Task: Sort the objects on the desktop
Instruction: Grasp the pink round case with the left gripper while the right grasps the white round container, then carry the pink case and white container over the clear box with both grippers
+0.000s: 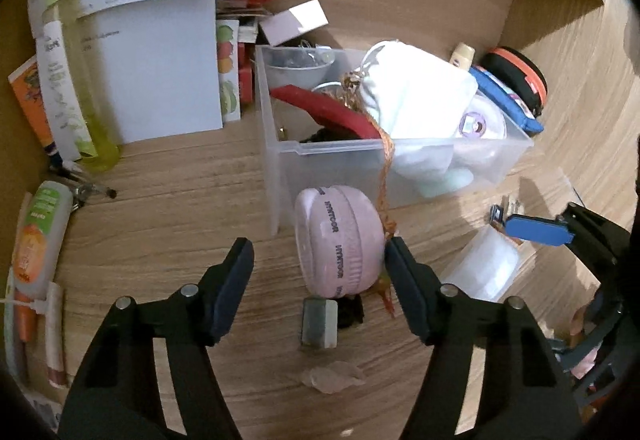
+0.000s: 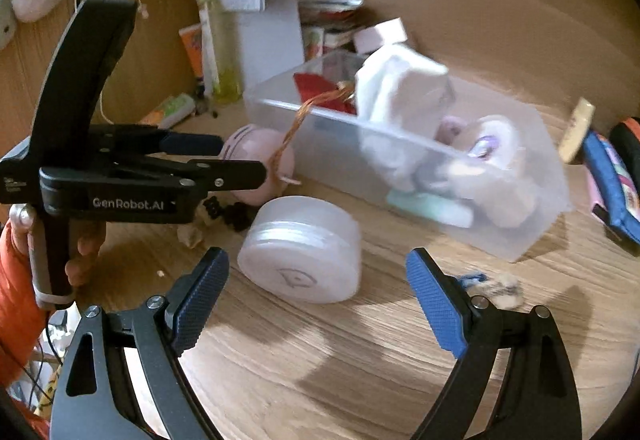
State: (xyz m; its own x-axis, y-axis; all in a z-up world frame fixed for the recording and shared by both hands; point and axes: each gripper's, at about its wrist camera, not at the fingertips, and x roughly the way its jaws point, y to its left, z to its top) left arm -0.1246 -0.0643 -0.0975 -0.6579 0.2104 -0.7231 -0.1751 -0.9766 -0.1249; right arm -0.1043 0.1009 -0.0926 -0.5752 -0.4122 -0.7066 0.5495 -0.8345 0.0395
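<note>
My left gripper (image 1: 320,272) is spread, pink round case (image 1: 340,240) between its fingers, right pad touching it, just beside the clear bin (image 1: 400,160). My right gripper (image 2: 316,304) is spread wide, near the white jar (image 2: 304,252) on the desk.

One clear bin (image 1: 332,160); one pink round case (image 1: 340,240); one white jar (image 2: 304,260)

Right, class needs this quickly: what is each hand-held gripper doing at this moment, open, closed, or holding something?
Left hand-held gripper: open, pink round case between its fingers, not clamped.
Right hand-held gripper: open, holding nothing, white round tub just ahead.
</note>
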